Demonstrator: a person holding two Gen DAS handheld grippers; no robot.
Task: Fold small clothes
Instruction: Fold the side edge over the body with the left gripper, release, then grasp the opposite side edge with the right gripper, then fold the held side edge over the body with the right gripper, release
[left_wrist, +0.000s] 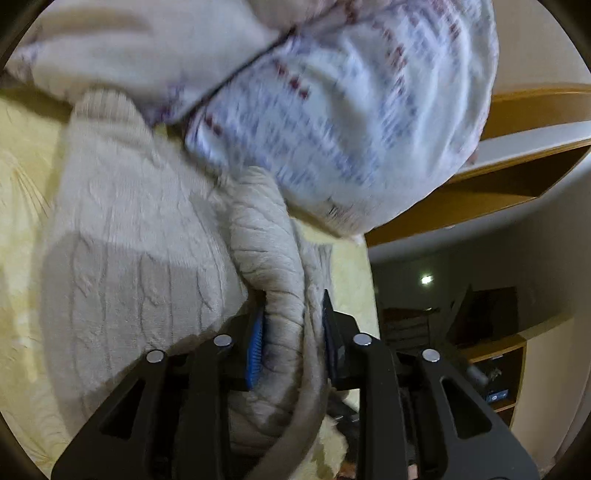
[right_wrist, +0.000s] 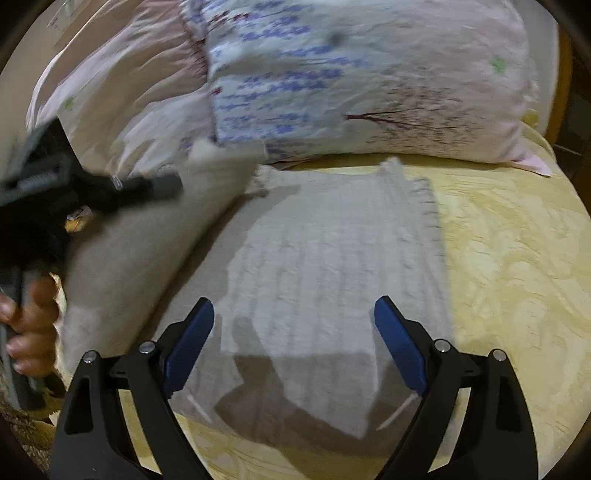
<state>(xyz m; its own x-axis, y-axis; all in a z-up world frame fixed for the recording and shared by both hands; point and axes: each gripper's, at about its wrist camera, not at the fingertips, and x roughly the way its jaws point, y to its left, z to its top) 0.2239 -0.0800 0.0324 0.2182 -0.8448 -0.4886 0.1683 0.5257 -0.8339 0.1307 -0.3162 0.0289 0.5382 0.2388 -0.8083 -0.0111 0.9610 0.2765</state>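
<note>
A cream cable-knit sweater (right_wrist: 332, 266) lies on the yellow bedspread (right_wrist: 509, 266), its body spread flat in the right wrist view. My left gripper (left_wrist: 293, 332) is shut on a bunched sleeve or edge of the sweater (left_wrist: 266, 258), the knit pinched between the blue pads (left_wrist: 256, 343). In the right wrist view that left gripper (right_wrist: 162, 186) shows blurred at the left, held by a hand (right_wrist: 29, 325), with lifted knit under it. My right gripper (right_wrist: 295, 325) hovers open over the near hem with nothing between its fingers.
Floral pillows (right_wrist: 369, 81) lie along the head of the bed behind the sweater; one pillow (left_wrist: 351, 122) is close above the left gripper. A wooden headboard and shelves (left_wrist: 517, 177) stand to the right. The bed's edge (left_wrist: 369, 277) drops off beside the left gripper.
</note>
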